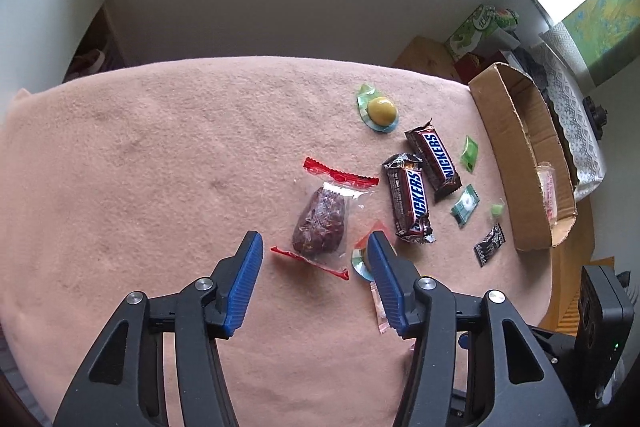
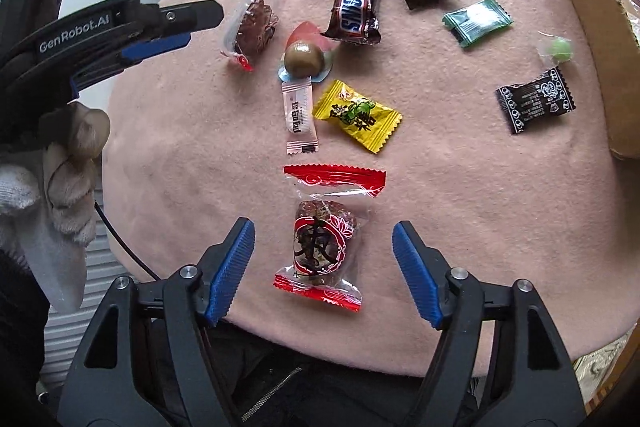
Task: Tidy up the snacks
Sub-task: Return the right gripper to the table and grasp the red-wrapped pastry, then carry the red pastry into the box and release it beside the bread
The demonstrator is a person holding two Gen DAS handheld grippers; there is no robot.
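Gloved hand (image 2: pixel 70 163) far left in the right wrist view, wrapped round the left gripper's handle, knuckles bent, wrist angled steeply down toward the pink cloth (image 2: pixel 460 227). Left gripper (image 1: pixel 316 247) tipped down over the cloth, jaws parted, gripping nothing; clear packet with red ends (image 1: pixel 320 223) lying flat just ahead of the gap, not touched by either blue pad. Right-hand finger (image 1: pixel 386 279) of that gripper sitting over a round candy on a disc wrapper (image 2: pixel 304 59) and a pale pink stick sachet (image 2: pixel 300 117).

Further right: two chocolate bars (image 1: pixel 420 183) side by side, a yellow dome candy (image 1: pixel 382 111) beyond them, small green sweets (image 1: pixel 469 153), a teal one (image 1: pixel 465 205), a black packet (image 1: pixel 490 245), then a cardboard tray (image 1: pixel 520 147) at the cloth's edge with one wrapped snack inside.

Right gripper (image 2: pixel 324 247) pointing steeply down too, jaws spread wide, empty; second red-ended packet (image 2: pixel 322 239) lying between the pads, clear of both. Yellow candy (image 2: pixel 358 115) just past it.
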